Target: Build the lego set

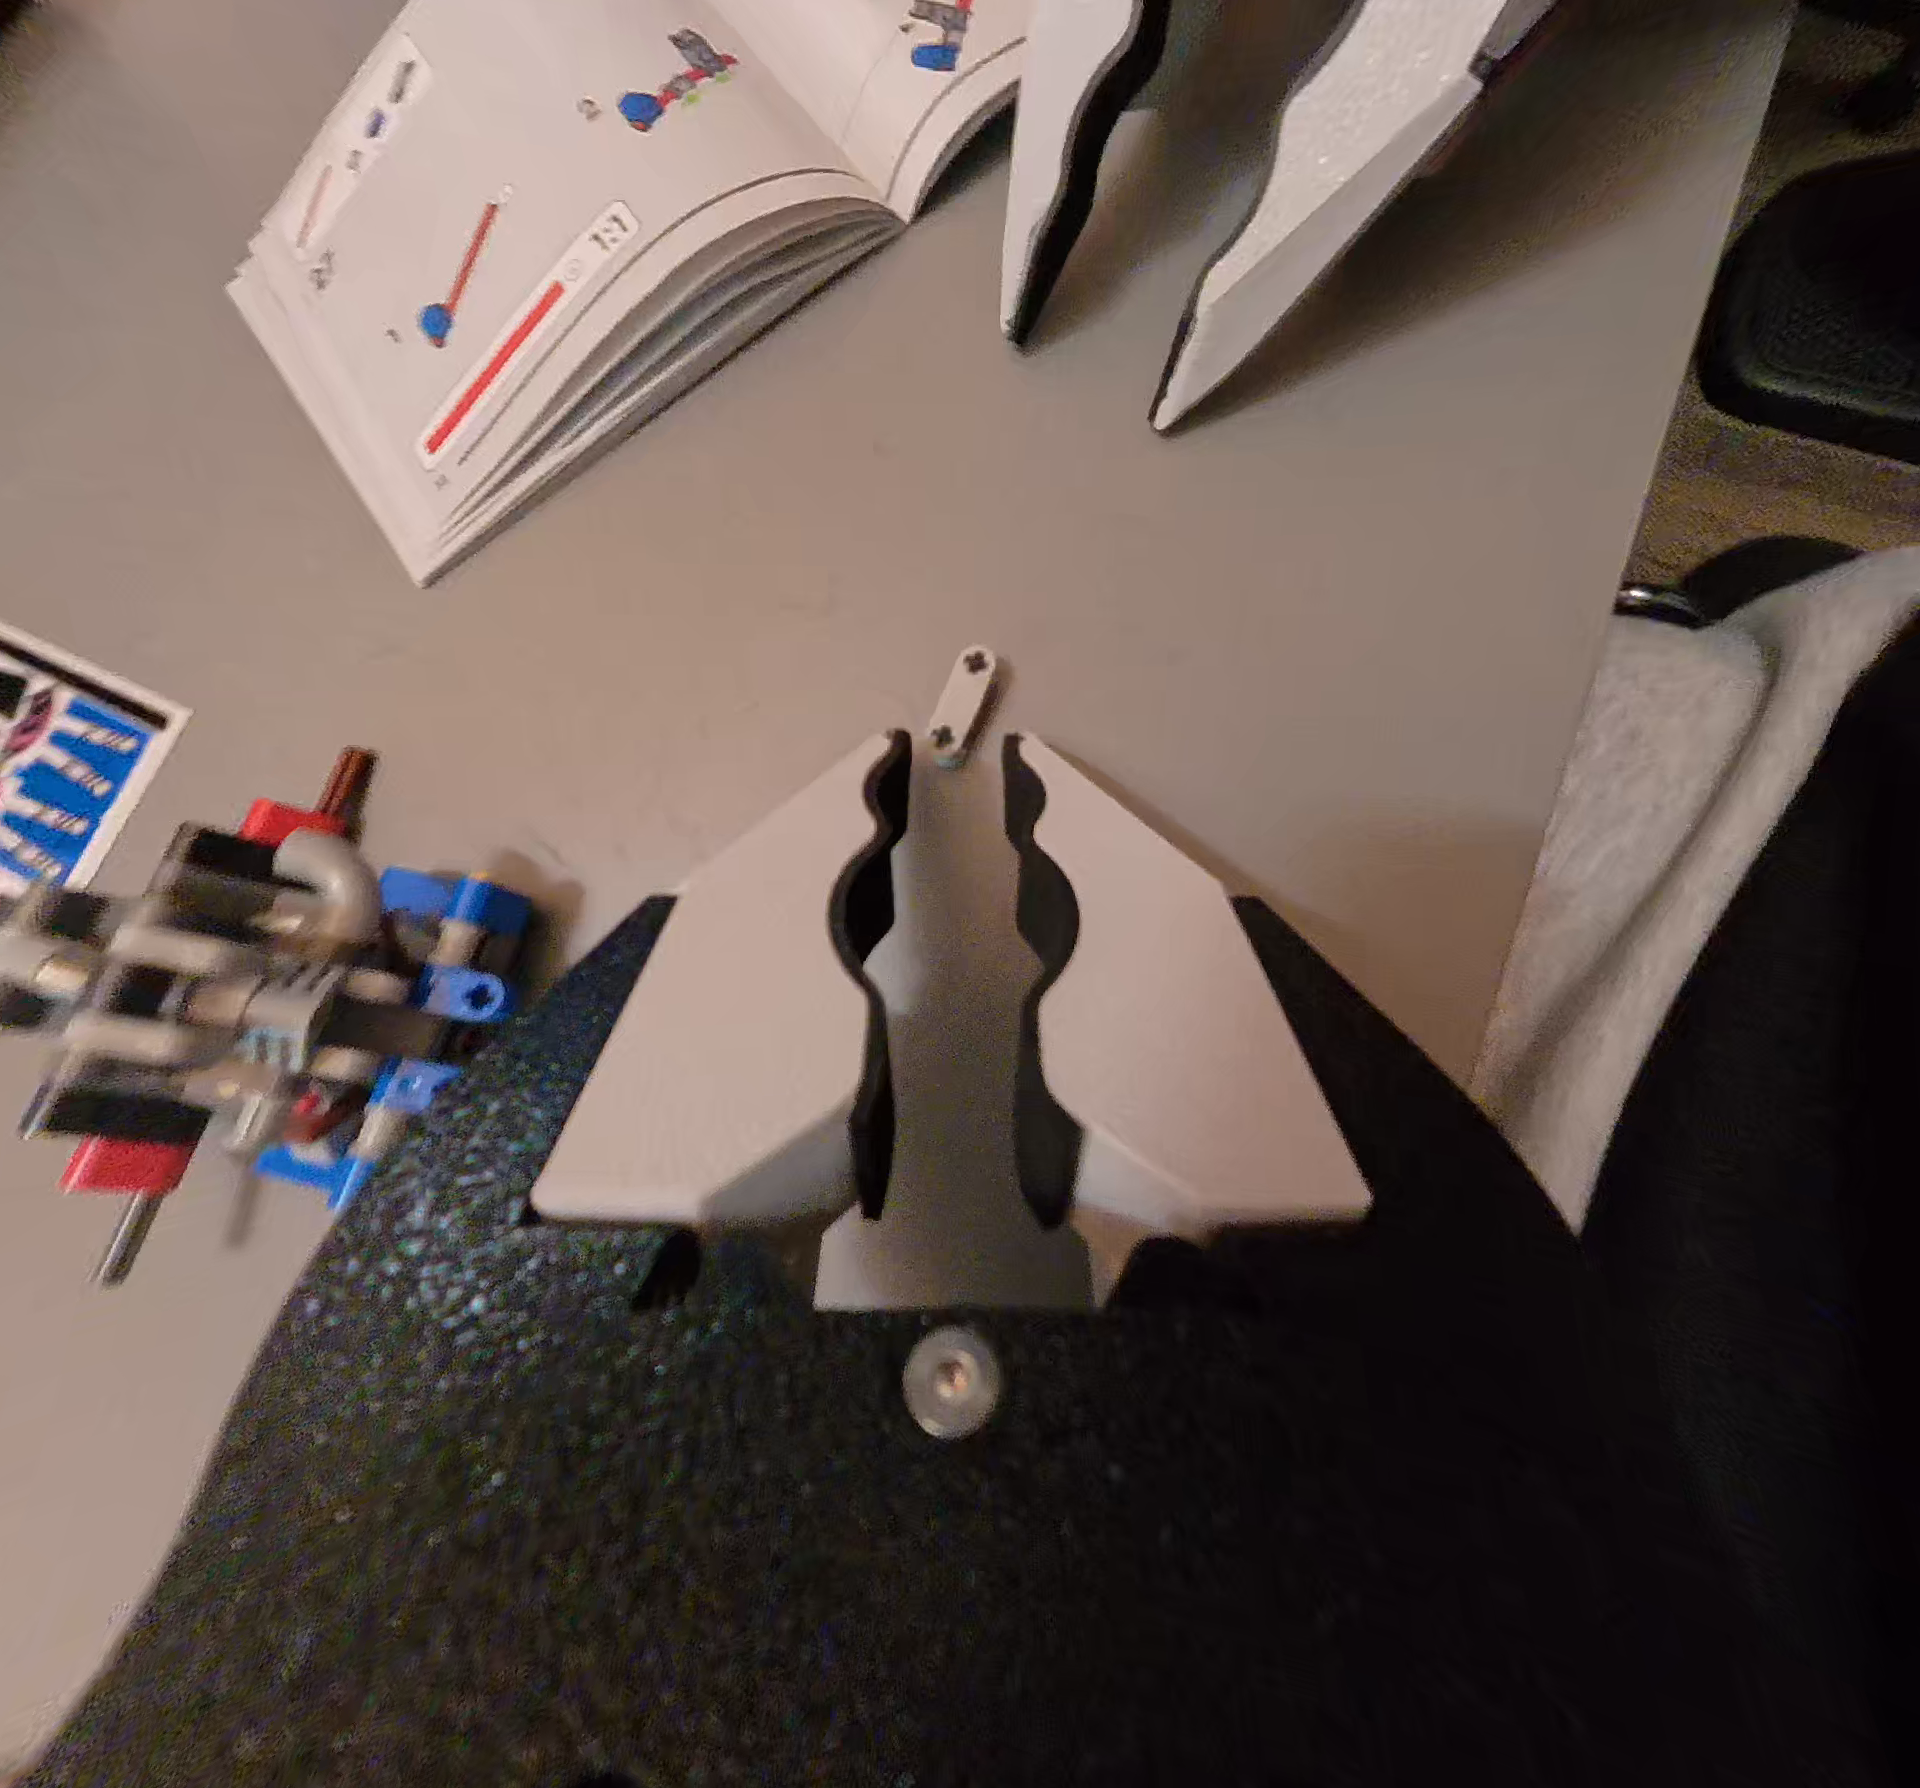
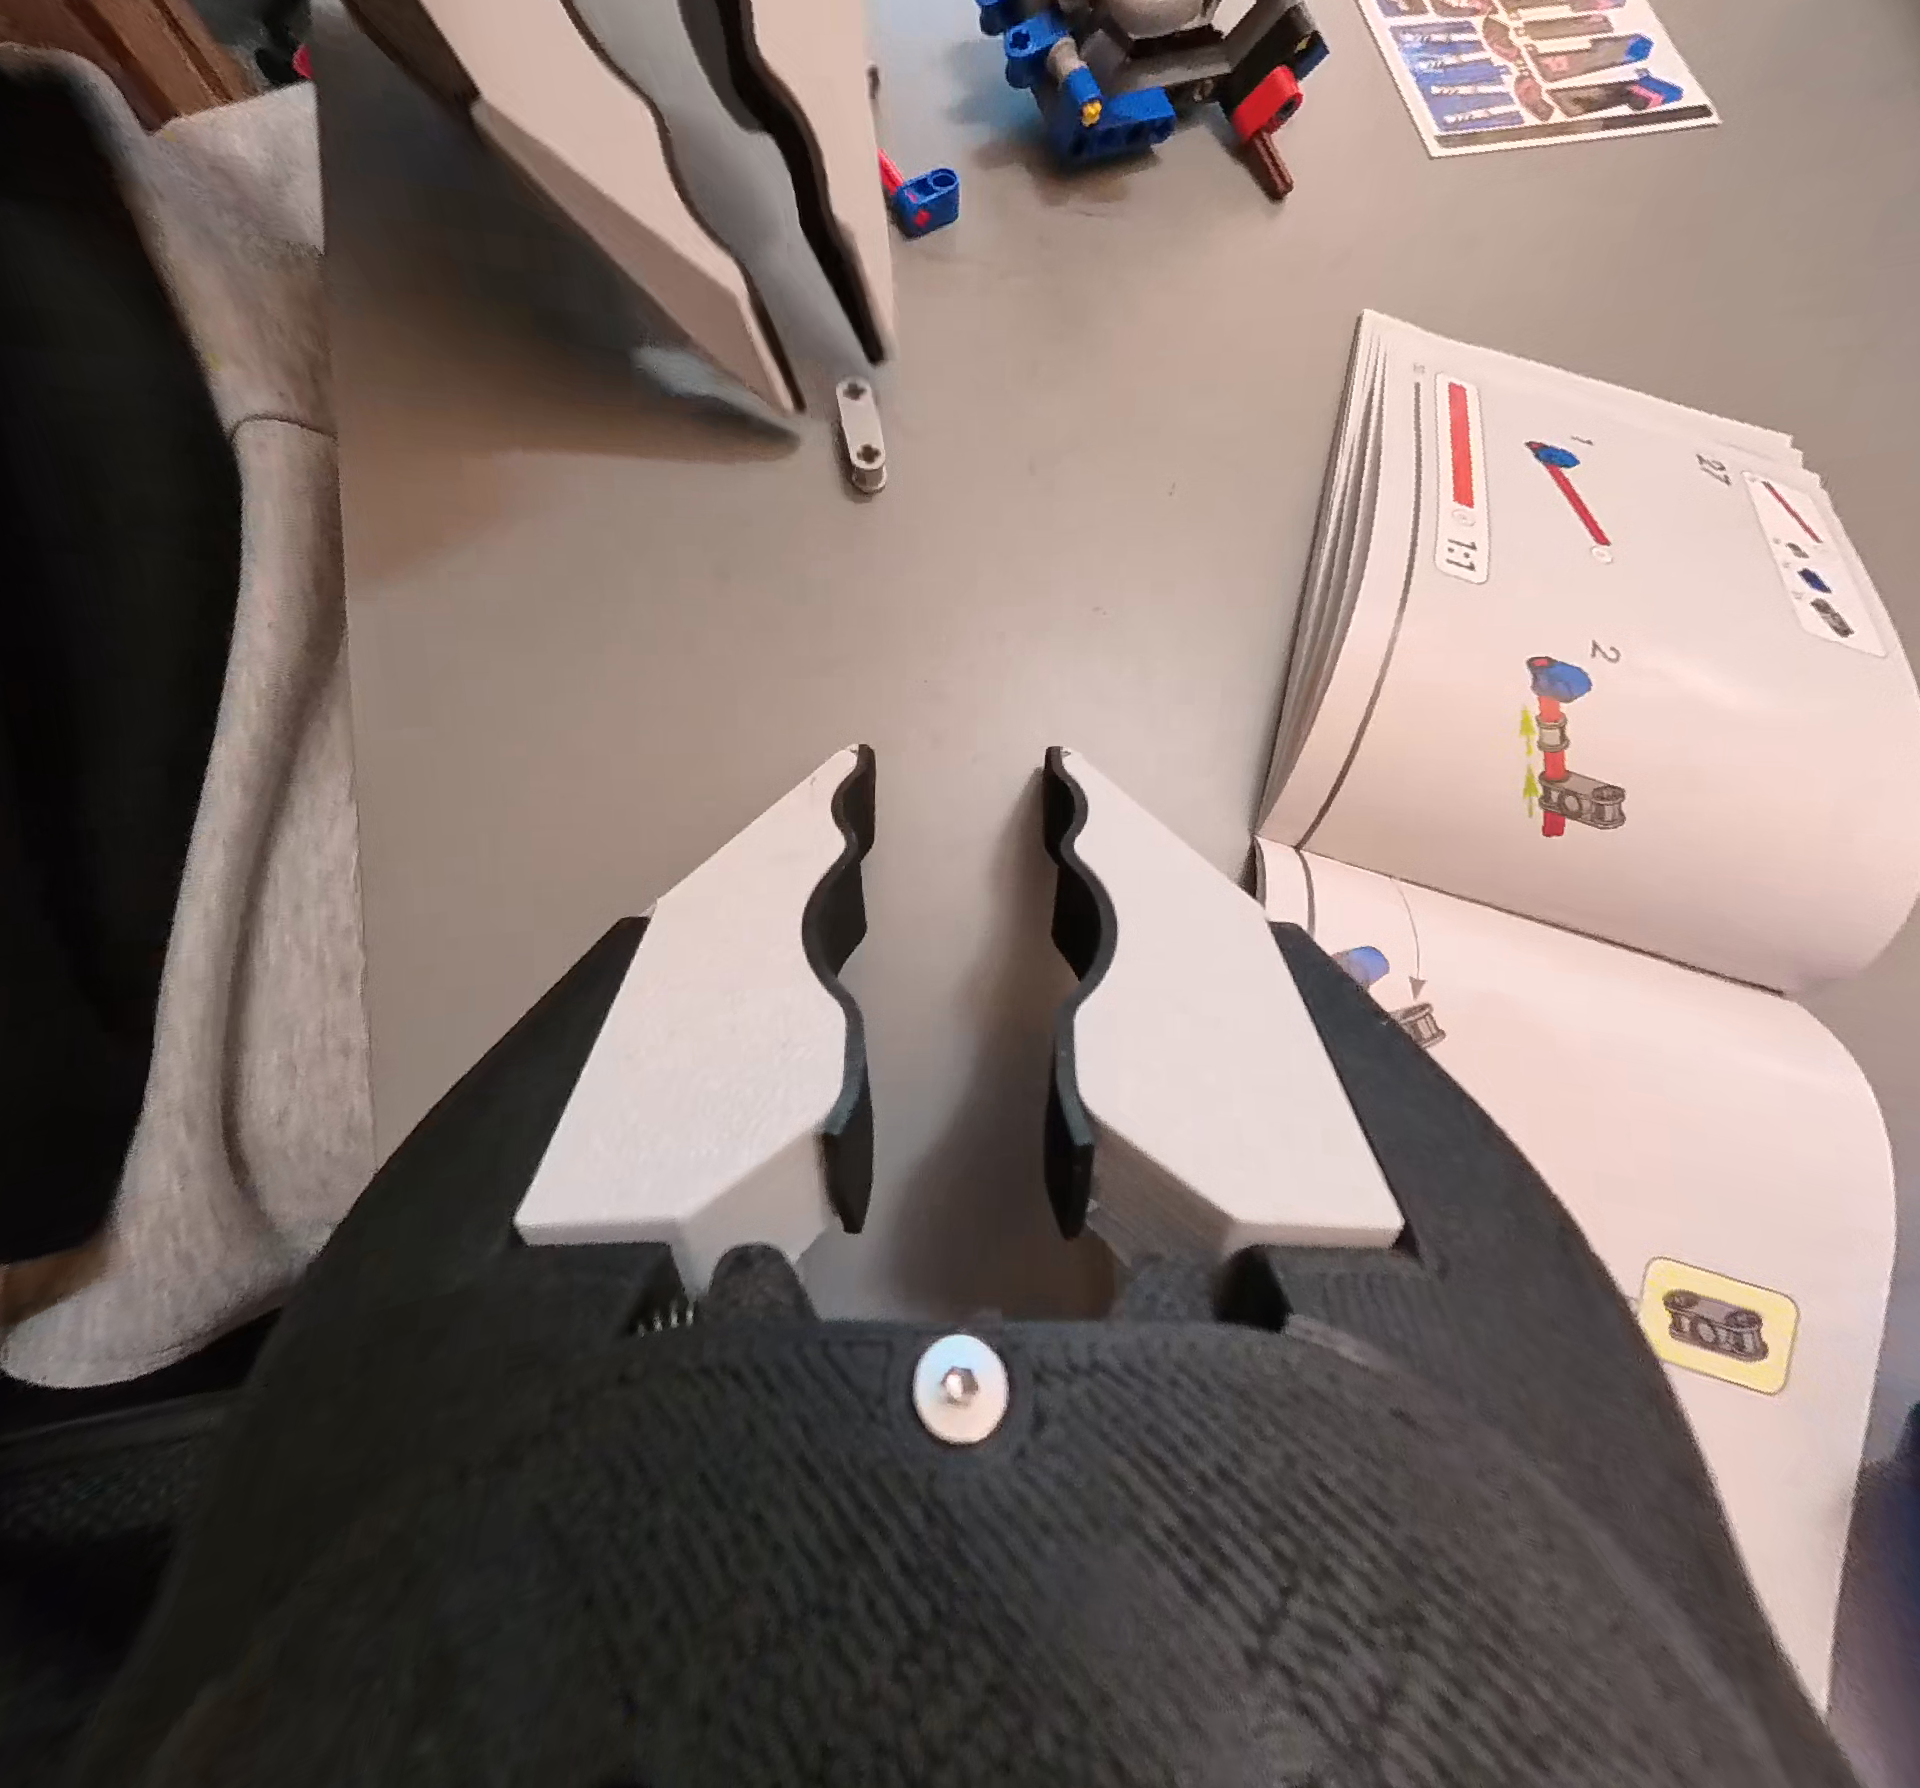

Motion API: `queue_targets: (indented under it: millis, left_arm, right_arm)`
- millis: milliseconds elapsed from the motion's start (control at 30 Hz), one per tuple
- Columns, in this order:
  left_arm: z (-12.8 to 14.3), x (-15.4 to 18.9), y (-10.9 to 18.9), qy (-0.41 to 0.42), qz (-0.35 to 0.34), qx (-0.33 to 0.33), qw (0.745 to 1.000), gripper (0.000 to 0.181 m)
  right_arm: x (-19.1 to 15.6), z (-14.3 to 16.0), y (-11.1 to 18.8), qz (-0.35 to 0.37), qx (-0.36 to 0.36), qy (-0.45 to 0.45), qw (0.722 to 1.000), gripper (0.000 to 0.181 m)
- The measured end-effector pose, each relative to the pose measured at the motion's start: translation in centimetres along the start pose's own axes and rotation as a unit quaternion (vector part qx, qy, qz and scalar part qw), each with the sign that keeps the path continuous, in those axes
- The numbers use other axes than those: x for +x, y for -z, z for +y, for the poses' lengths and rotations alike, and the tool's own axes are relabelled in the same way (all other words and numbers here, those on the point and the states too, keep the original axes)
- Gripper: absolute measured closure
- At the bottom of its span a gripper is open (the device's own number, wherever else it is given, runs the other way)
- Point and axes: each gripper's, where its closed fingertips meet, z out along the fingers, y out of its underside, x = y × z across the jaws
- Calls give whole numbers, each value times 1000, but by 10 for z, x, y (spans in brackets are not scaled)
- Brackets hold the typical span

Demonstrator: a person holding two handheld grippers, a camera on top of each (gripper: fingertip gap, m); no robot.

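A grey table (image 1: 727, 616) filled most of both views, its surface smooth and matte, with a straight edge running along the side nearest the person. Beyond that edge, a light grey fleece garment (image 1: 1662, 803) lay bunched, and beside it sat a dark, almost black fabric (image 1: 1787, 1063); the same pale fleece (image 2: 281, 699) and dark cloth (image 2: 104, 595) showed at the left of the right wrist view. A brown wooden piece (image 2: 135, 45) stood past the table's corner, partly hidden. A dark, blurred object (image 1: 1829, 315) rested below the table edge; its kind could not be told.
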Motion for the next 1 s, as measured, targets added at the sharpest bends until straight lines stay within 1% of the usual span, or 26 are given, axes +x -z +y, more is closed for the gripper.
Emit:
queue_targets:
  millis: [33,133,267,333,433,533,633,733,800,867,1000]
  left_arm:
    - [1,-2,6,6,-6,6,1000,166]
    - [12,-18,31,44,-36,19,998,165]
    - [52,-40,61,101,-73,-10,992,163]
    - [68,-45,71,120,-86,-20,989,163]
    - [78,-46,77,141,-90,-11,986,163]
    - [78,-43,70,149,-77,-4,986,162]
    - [76,-41,61,134,-74,-14,988,162]
    - [68,-42,55,126,-74,-14,989,162]
    - [62,-42,52,114,-76,-11,991,162]
    - [61,-43,47,102,-77,-23,992,163]
    - [57,-45,41,89,-83,-37,992,166]
  right_arm:
    - [0,0,0,1,1,0,1000,150]
    - [0,2,1,-3,1,-10,1000,151]
    - [-3,2,1,-14,0,-22,1000,155]
    - [-5,2,2,-20,1,-27,999,151]
    - [-6,0,0,-21,1,-24,999,151]
    - [-10,-7,-9,-24,1,-7,1000,152]
    - [-17,-17,-19,-29,1,20,999,156]
    - [-19,-23,-24,-27,0,34,999,157]
    - [-19,-23,-25,-27,0,33,999,157]
    - [-19,-21,-22,-30,-1,25,999,156]
    - [-13,-9,-10,-23,-14,8,1000,154]
